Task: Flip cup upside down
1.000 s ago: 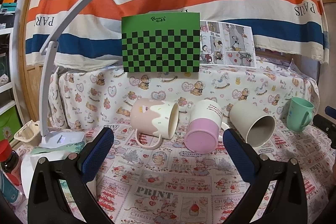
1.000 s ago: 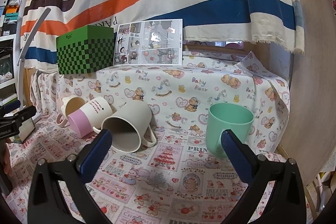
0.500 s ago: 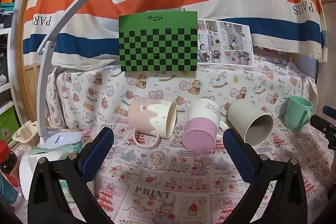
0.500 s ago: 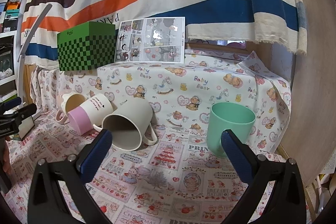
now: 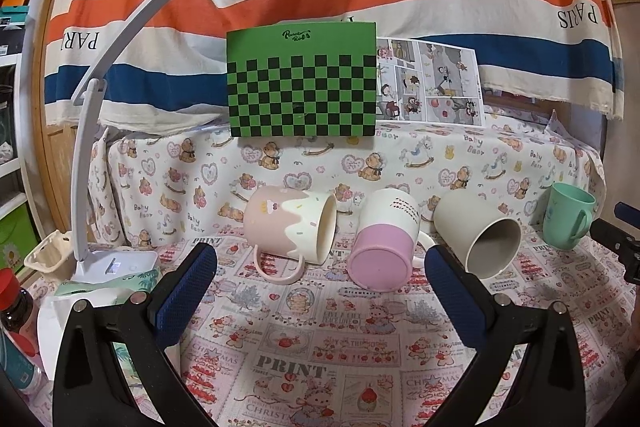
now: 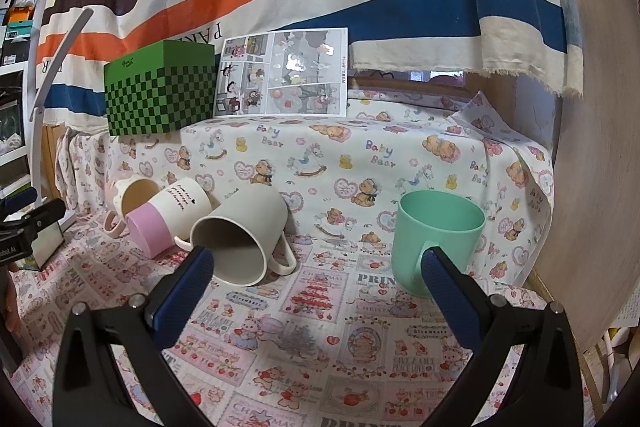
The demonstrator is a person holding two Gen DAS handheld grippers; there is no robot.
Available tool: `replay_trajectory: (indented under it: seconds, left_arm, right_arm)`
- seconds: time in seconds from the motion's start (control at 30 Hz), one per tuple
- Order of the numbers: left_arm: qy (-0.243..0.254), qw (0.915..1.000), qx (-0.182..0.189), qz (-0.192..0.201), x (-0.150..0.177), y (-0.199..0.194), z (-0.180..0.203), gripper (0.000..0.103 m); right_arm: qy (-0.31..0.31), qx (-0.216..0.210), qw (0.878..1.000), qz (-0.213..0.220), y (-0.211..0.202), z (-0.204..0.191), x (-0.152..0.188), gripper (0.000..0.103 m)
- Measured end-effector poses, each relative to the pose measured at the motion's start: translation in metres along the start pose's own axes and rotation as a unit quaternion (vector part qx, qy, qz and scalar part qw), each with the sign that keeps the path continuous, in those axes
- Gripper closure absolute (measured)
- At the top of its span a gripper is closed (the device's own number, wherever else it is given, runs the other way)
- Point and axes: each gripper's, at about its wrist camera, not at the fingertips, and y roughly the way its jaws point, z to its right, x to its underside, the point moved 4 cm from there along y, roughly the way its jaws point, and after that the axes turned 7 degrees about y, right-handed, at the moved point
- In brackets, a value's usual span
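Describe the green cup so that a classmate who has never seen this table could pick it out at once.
Start at the green checkered box on the ledge, then follow the row of mugs below it rightwards. At the far right end is the green cup, the only one standing upright, while the other three lie tipped over.

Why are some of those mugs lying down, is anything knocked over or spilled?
Three mugs lie tipped on their sides in a row: the pink drip mug, the pink-bottomed mug and the beige mug. Only the green cup stands upright. No spill or breakage shows. Both tools are open and hold nothing.
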Motion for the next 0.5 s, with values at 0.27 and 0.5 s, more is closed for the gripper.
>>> replay_trajectory:
  seconds: [0.27, 0.5]
  left_arm:
    - [0.000, 1.0000, 0.000, 0.000, 0.0001, 0.0002, -0.0001, 0.000]
    - [0.000, 1.0000, 0.000, 0.000, 0.0006, 0.0000, -0.0001, 0.000]
  right_arm:
    - [0.000, 0.000, 1.000, -0.005, 0.0007, -0.0009, 0.0000, 0.000]
    - [0.001, 0.001, 1.000, -0.002, 0.0010, -0.0002, 0.0002, 0.000]
